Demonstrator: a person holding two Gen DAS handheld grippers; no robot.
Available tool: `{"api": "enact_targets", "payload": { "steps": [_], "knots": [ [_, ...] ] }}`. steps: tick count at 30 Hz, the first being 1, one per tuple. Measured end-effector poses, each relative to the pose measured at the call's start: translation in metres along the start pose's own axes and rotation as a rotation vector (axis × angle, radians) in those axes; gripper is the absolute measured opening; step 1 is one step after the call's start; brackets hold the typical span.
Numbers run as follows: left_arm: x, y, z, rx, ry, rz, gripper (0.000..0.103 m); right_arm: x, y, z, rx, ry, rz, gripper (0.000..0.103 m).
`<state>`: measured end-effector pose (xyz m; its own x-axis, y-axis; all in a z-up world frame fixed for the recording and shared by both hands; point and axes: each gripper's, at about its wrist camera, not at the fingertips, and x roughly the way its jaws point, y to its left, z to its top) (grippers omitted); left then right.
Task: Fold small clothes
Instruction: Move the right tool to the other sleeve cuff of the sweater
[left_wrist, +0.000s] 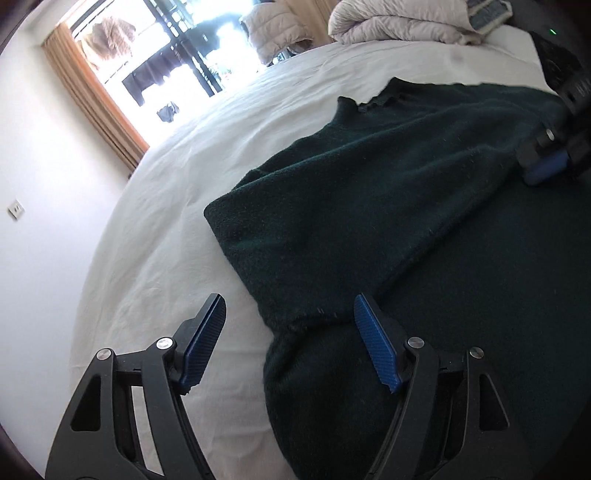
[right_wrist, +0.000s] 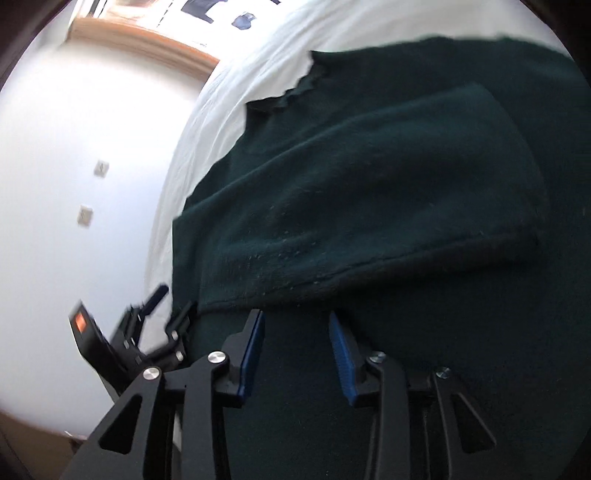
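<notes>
A dark green knit sweater (left_wrist: 388, 192) lies spread on a white bedsheet (left_wrist: 166, 229), with one sleeve folded across its body. My left gripper (left_wrist: 290, 317) is open and empty, its jaws straddling the sweater's left edge near the armpit. In the right wrist view the sweater (right_wrist: 369, 177) fills most of the frame, its folded sleeve ending at a cuff on the right. My right gripper (right_wrist: 295, 325) is open and empty, hovering just above the sweater below the sleeve's lower edge. The right gripper also shows in the left wrist view (left_wrist: 546, 166), and the left gripper in the right wrist view (right_wrist: 166, 306).
A padded beige duvet (left_wrist: 399, 22) is piled at the far end of the bed. A white wall with sockets (left_wrist: 15, 209) runs along the left. A bright window with orange curtains (left_wrist: 96, 88) lies beyond.
</notes>
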<state>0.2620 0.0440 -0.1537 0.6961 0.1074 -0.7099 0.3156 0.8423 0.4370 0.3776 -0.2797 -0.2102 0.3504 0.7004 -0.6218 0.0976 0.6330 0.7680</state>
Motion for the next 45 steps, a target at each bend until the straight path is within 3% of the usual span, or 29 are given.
{"api": "enact_targets", "payload": {
  "steps": [3,7,10,13,15,17,18,21,26,33,39,45],
  "knots": [
    [-0.018,-0.023,-0.013,0.073,-0.040,0.075,0.071,-0.013,-0.004,-0.001,0.031,-0.042,-0.006,0.035],
    [-0.049,-0.028,-0.010,0.038,-0.141,0.079,0.071,-0.017,-0.009,0.006,0.108,-0.080,0.056,0.044],
    [-0.066,-0.035,-0.005,0.040,-0.235,0.111,0.072,-0.023,-0.021,0.006,0.196,-0.126,0.047,0.050],
    [-0.050,-0.031,0.009,0.011,-0.203,0.112,0.074,-0.020,-0.029,0.007,0.236,-0.158,0.062,0.044],
    [-0.029,-0.027,0.020,-0.016,-0.135,0.091,0.074,-0.017,-0.035,0.009,0.236,-0.176,0.051,0.020],
    [-0.010,-0.027,0.027,-0.015,-0.087,0.098,0.074,-0.018,-0.047,0.006,0.267,-0.183,0.060,0.005],
    [0.000,-0.027,0.025,-0.011,-0.054,0.098,0.075,-0.019,-0.051,0.004,0.270,-0.191,0.081,0.004],
    [0.002,-0.023,0.019,-0.045,-0.047,0.108,0.078,-0.020,-0.049,-0.001,0.234,-0.211,0.070,0.004],
    [0.003,-0.008,0.004,-0.128,-0.019,0.126,0.083,-0.018,-0.029,-0.011,0.148,-0.212,-0.020,0.006],
    [-0.006,0.005,-0.003,-0.144,-0.020,0.105,0.083,-0.027,-0.046,-0.013,0.186,-0.227,0.033,0.004],
    [-0.034,0.034,0.007,-0.244,-0.074,0.067,0.083,-0.051,-0.019,-0.023,0.119,-0.234,-0.163,0.024],
    [-0.009,0.041,0.050,-0.274,-0.072,0.065,0.083,-0.055,0.030,-0.010,-0.069,-0.274,-0.222,0.025]
  ]
}}
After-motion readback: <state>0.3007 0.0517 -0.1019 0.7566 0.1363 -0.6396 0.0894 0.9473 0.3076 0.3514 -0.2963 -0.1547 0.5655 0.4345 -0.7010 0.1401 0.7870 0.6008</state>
